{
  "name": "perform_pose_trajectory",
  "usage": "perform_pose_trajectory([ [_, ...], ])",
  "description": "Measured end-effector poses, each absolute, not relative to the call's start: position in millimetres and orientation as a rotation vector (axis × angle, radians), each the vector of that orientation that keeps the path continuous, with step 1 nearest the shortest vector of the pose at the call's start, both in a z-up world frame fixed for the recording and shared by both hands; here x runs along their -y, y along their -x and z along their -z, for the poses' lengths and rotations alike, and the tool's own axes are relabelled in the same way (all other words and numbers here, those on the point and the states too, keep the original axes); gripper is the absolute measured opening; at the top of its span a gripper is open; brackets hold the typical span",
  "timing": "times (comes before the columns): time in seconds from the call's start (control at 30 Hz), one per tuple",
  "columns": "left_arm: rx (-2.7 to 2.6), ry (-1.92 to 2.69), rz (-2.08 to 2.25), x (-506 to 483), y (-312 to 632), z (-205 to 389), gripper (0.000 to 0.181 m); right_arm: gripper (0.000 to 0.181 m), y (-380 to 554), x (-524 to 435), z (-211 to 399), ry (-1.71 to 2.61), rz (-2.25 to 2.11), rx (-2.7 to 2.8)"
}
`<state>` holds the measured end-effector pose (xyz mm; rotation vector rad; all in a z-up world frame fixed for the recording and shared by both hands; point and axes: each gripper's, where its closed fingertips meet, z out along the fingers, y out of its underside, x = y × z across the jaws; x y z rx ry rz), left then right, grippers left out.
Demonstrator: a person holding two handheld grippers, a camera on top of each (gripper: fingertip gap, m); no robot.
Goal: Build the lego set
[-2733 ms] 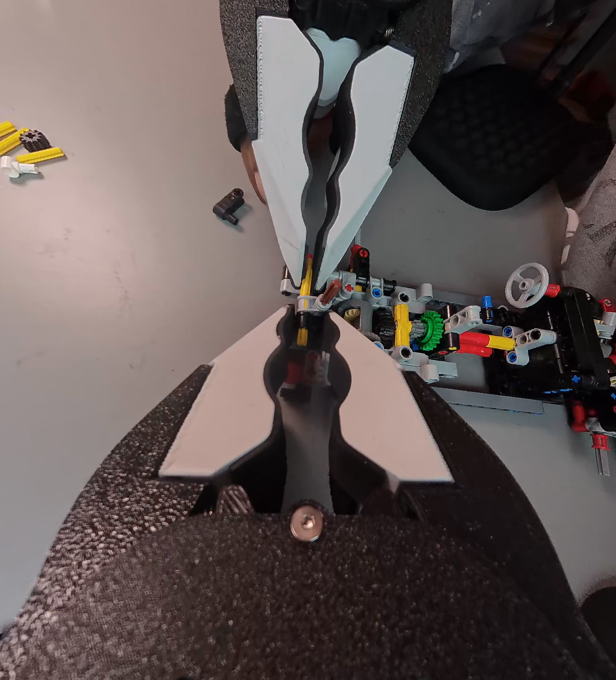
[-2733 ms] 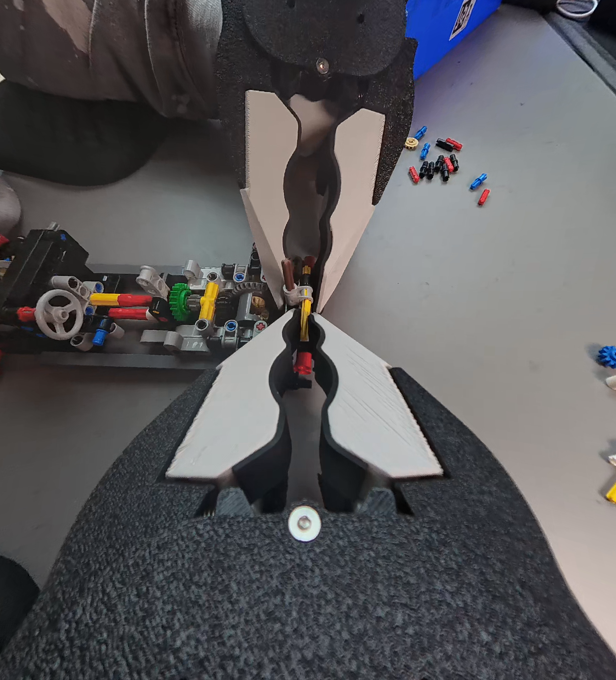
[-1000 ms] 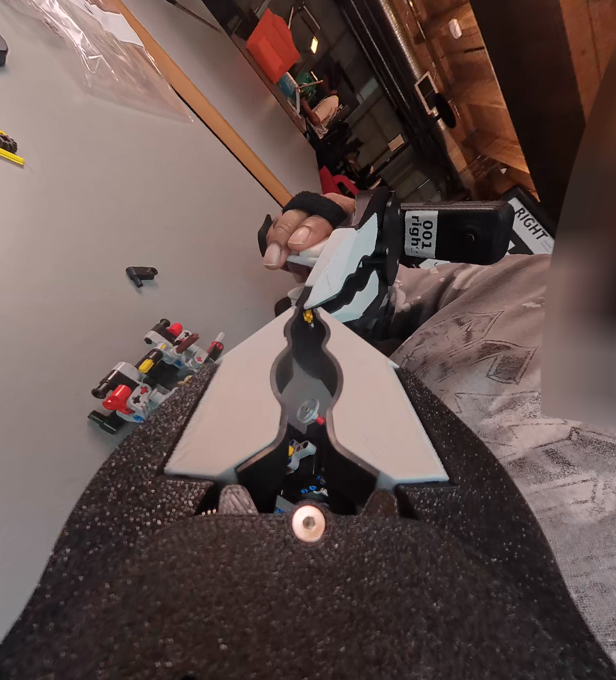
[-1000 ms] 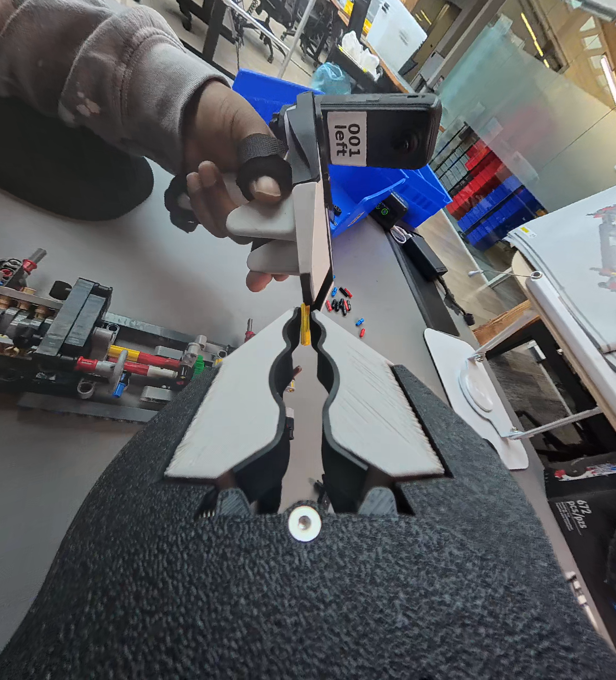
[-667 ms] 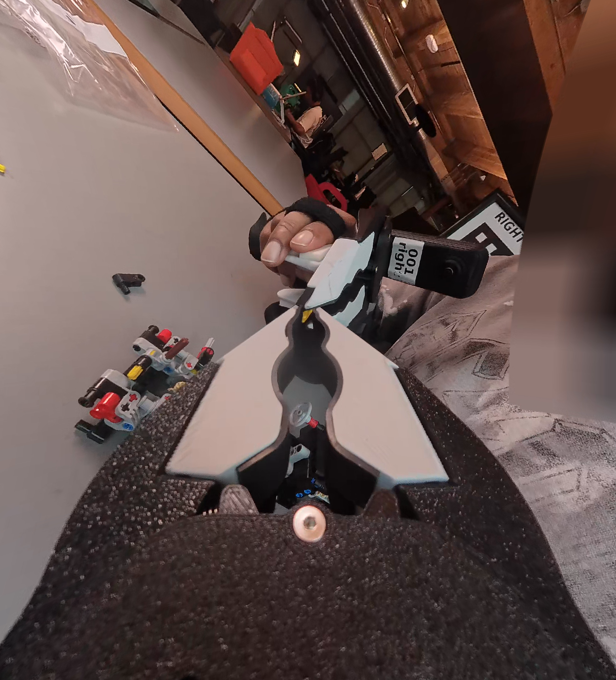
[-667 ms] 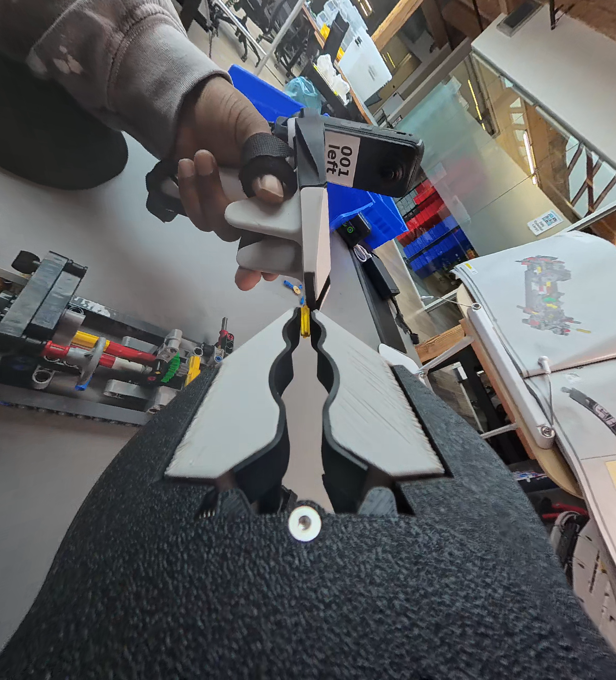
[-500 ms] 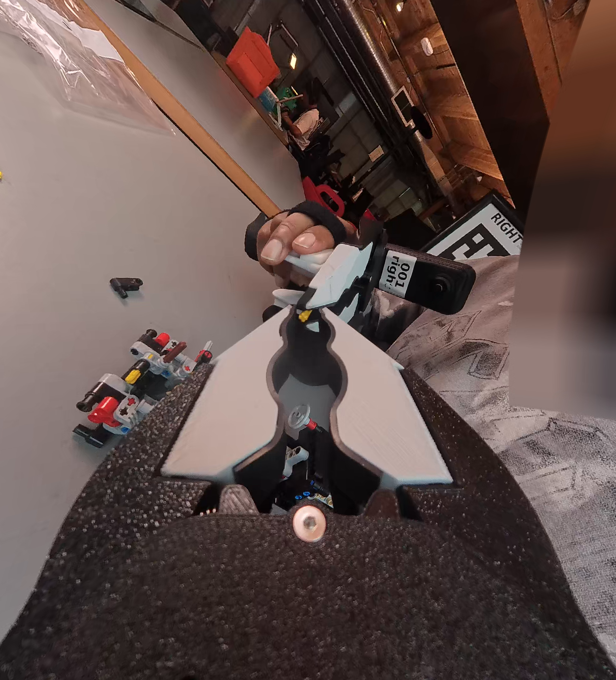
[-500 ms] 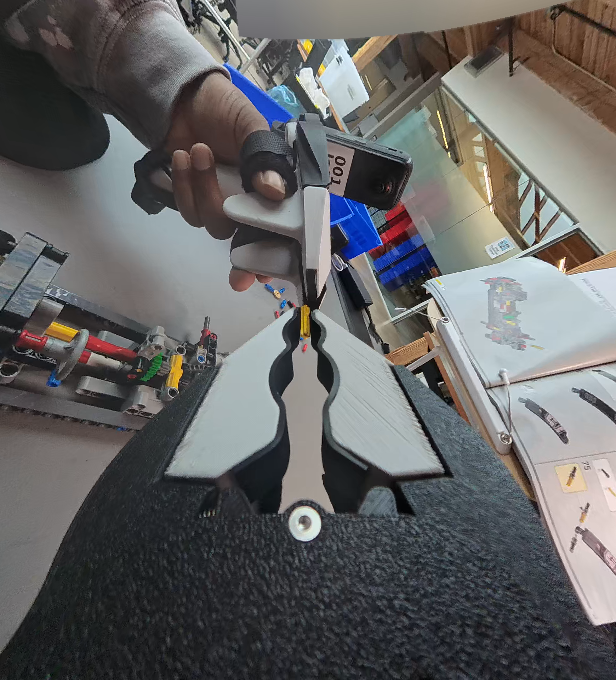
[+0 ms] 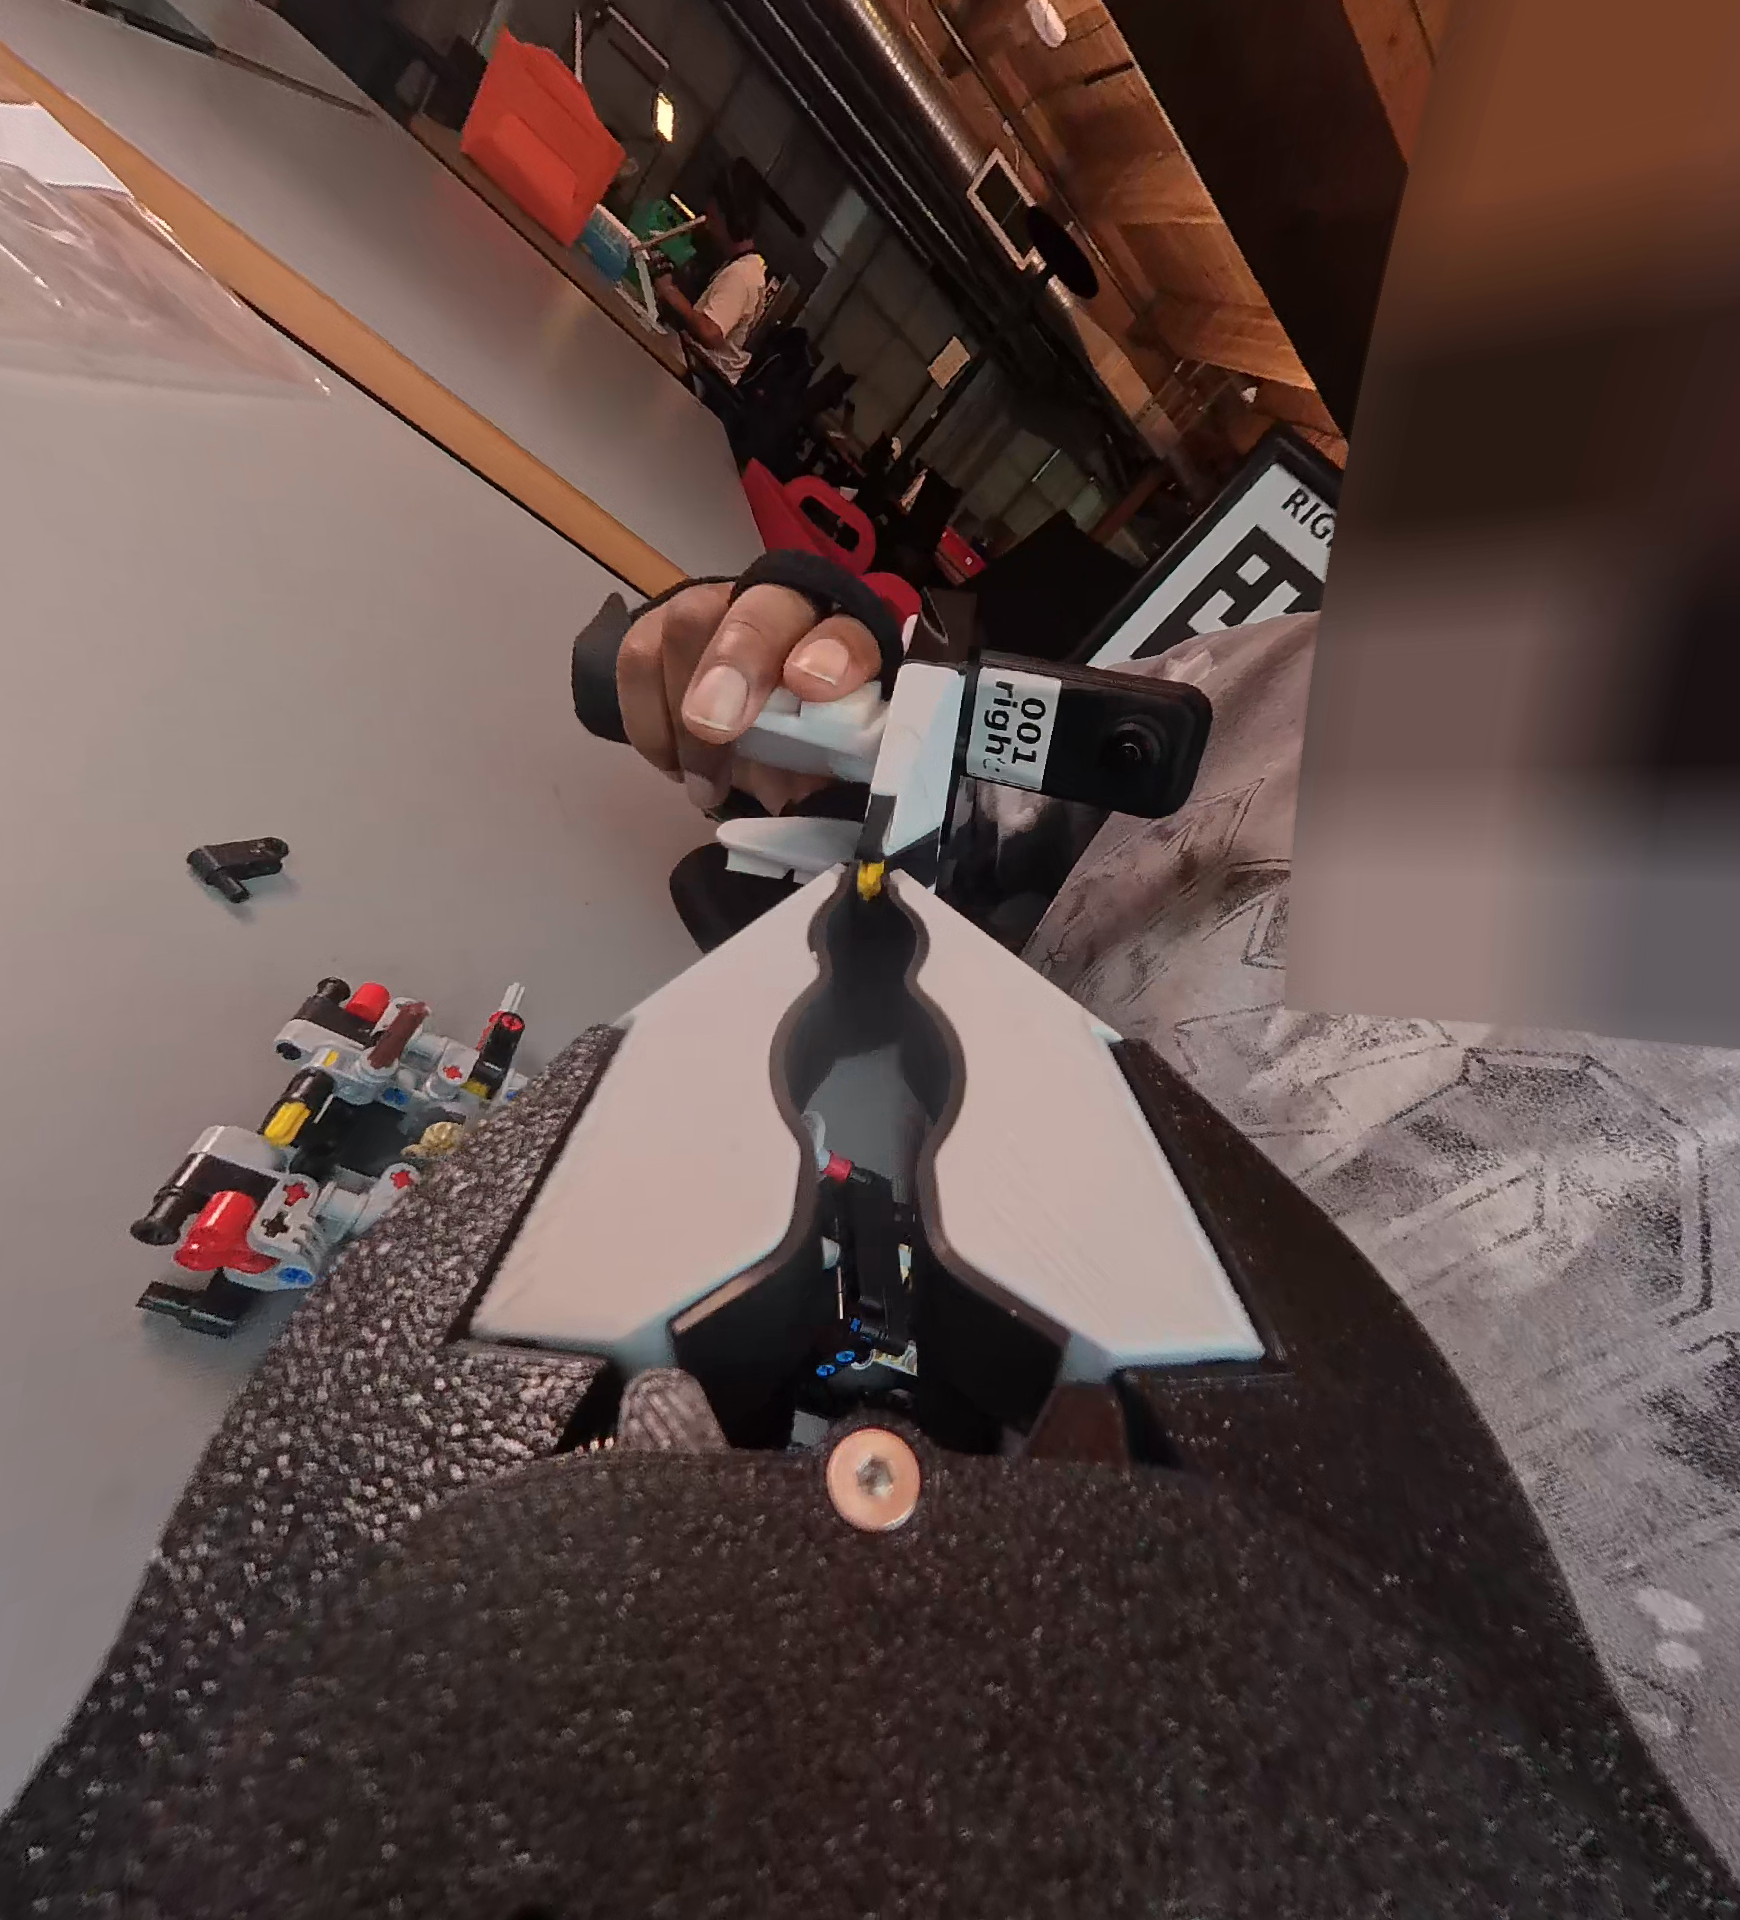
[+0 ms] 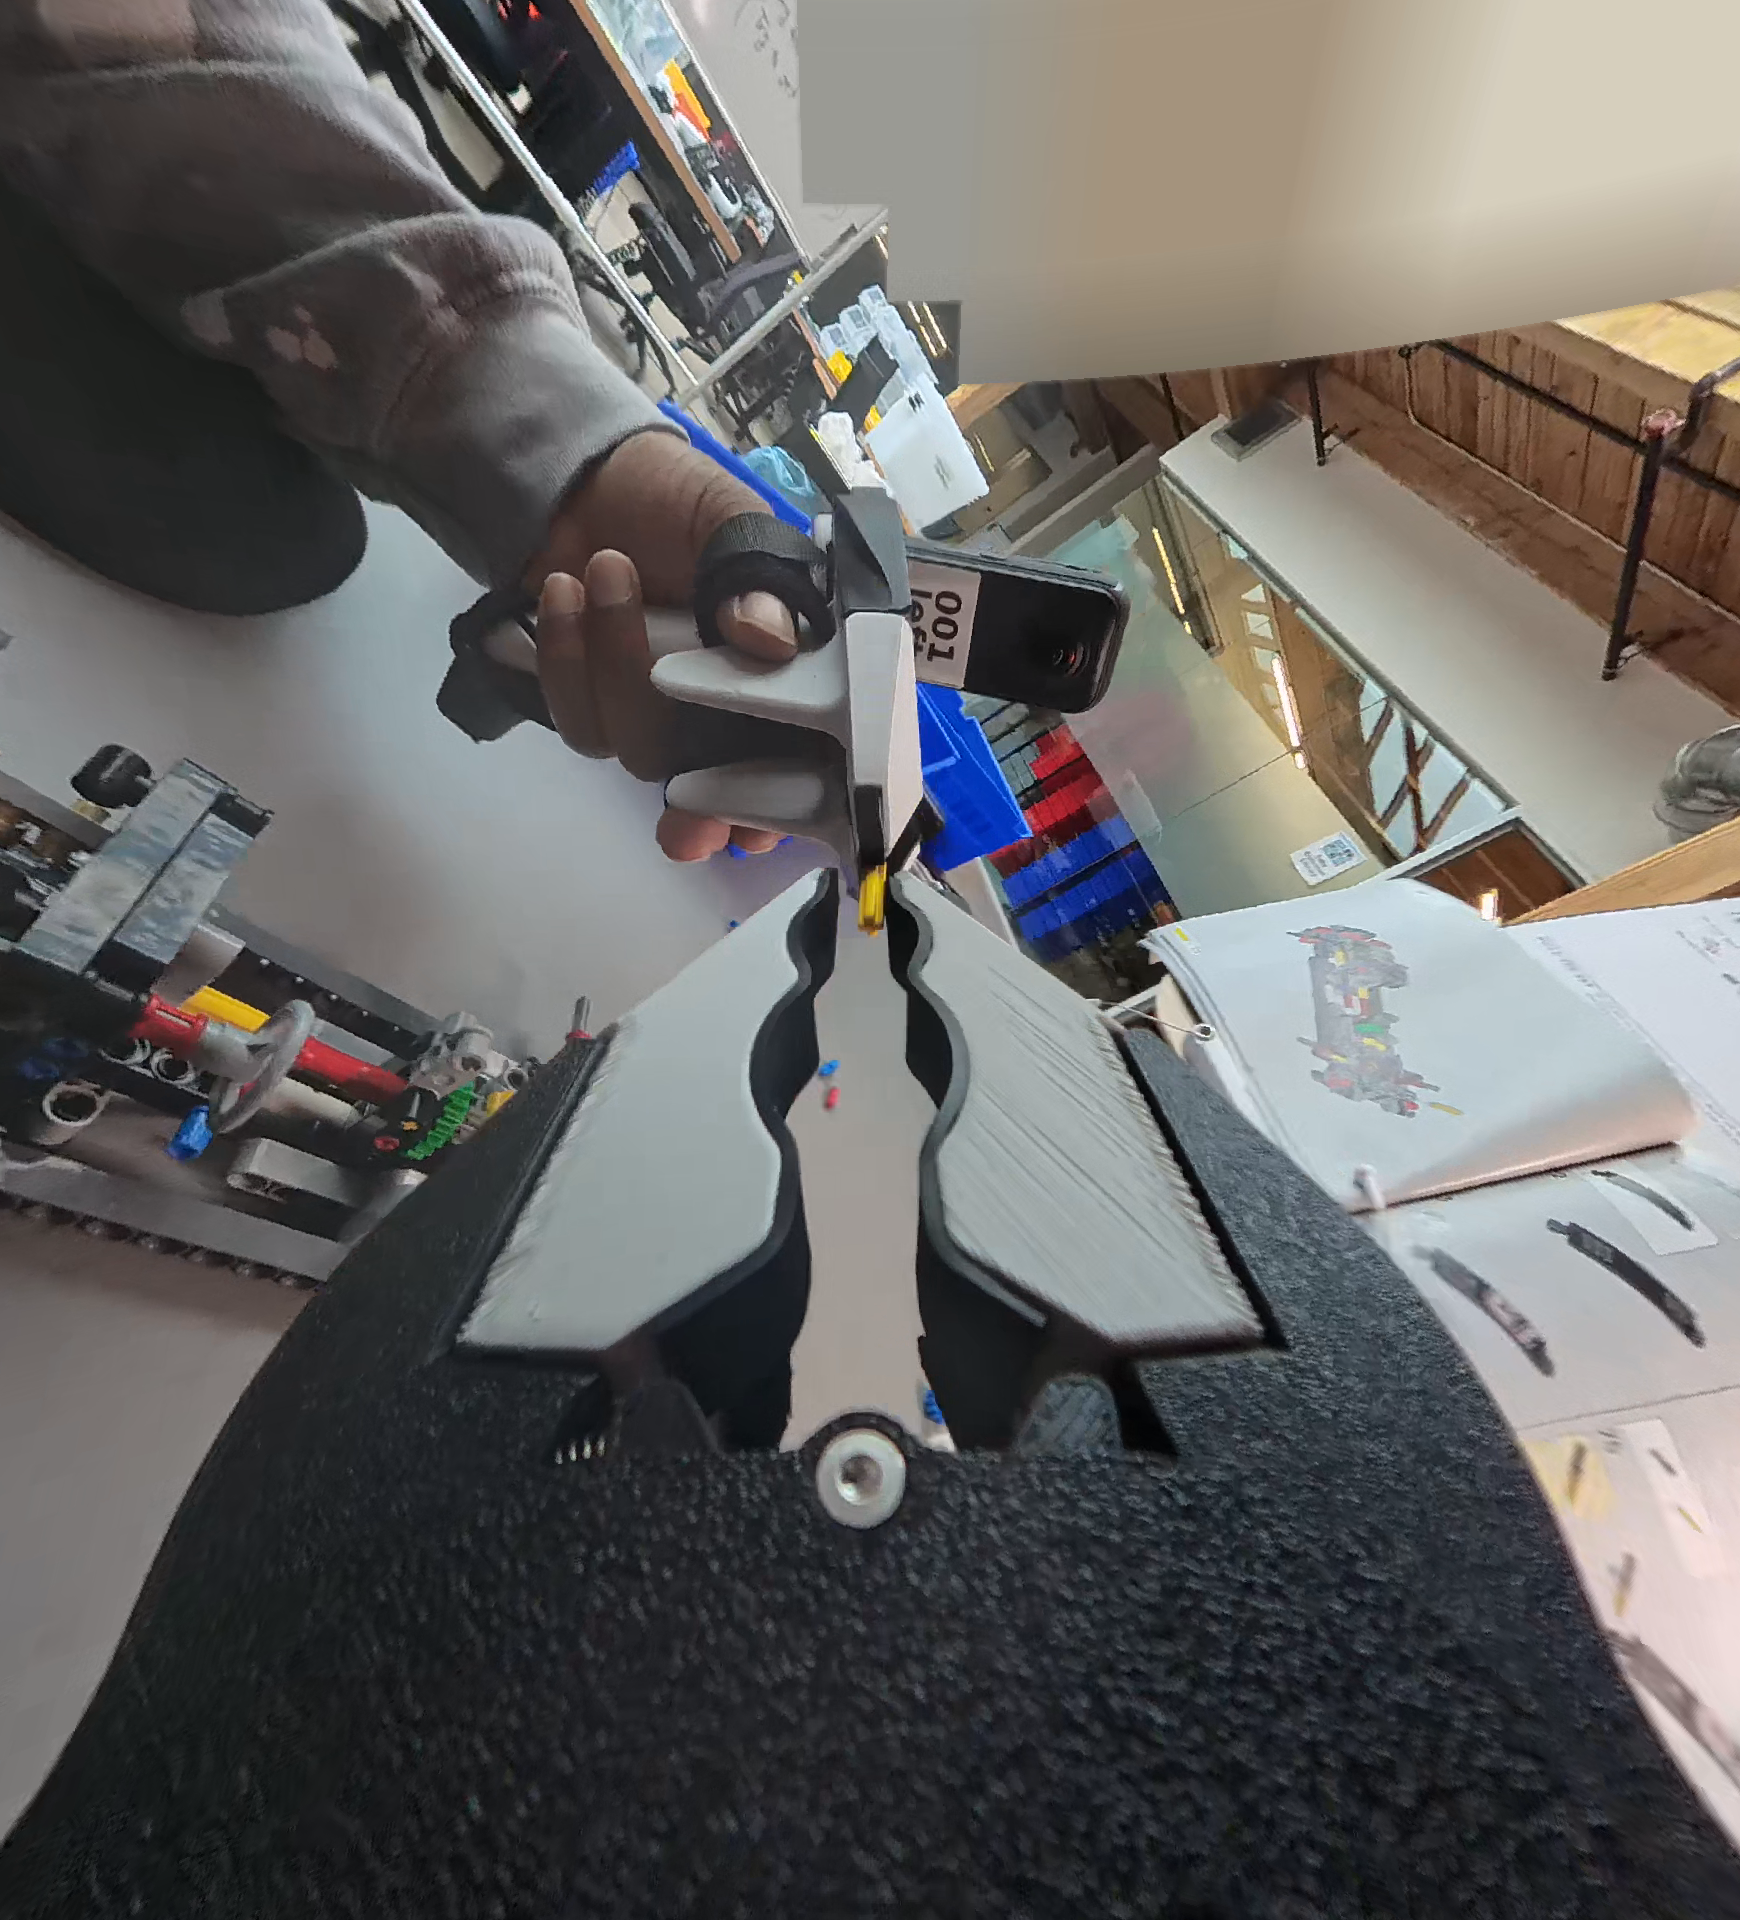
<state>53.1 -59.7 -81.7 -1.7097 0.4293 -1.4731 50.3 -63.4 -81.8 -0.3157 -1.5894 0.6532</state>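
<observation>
Bridging both grippers, a yellow axle (image 10: 871,900) is pinched tip-to-tip: left gripper (image 9: 868,891) clamped on one end, right gripper (image 10: 861,902) on the other. Axle runs lengthwise between them, raised; chassis (image 10: 222,1049) lies below-left, well apart.

Both grippers, earlier down at the lego model (image 9: 326,1132) on the table (image 9: 170,675), are now raised above it, tips meeting around a yellow pin (image 10: 872,900).
</observation>
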Motion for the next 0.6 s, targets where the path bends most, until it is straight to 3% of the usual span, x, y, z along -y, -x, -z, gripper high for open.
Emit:
perform_pose_trajectory([
  [0.03, -0.415, 1.699, 1.502, 60.0, -51.8, 81.3, 0.001, 0.009, -51.0, 63.8, 82.4, 0.341, -0.701, 1.603],
  [0.2, -0.351, 1.655, 1.641, 59.2, -50.3, 80.1, 0.001, 0.009, -55.2, 63.4, 79.8, 0.444, -0.902, 1.618],
  [0.6, -0.268, 1.606, 1.784, 54.1, -53.3, 80.6, 0.000, 0.003, -54.5, 56.7, 79.2, 0.472, -0.924, 1.597],
])
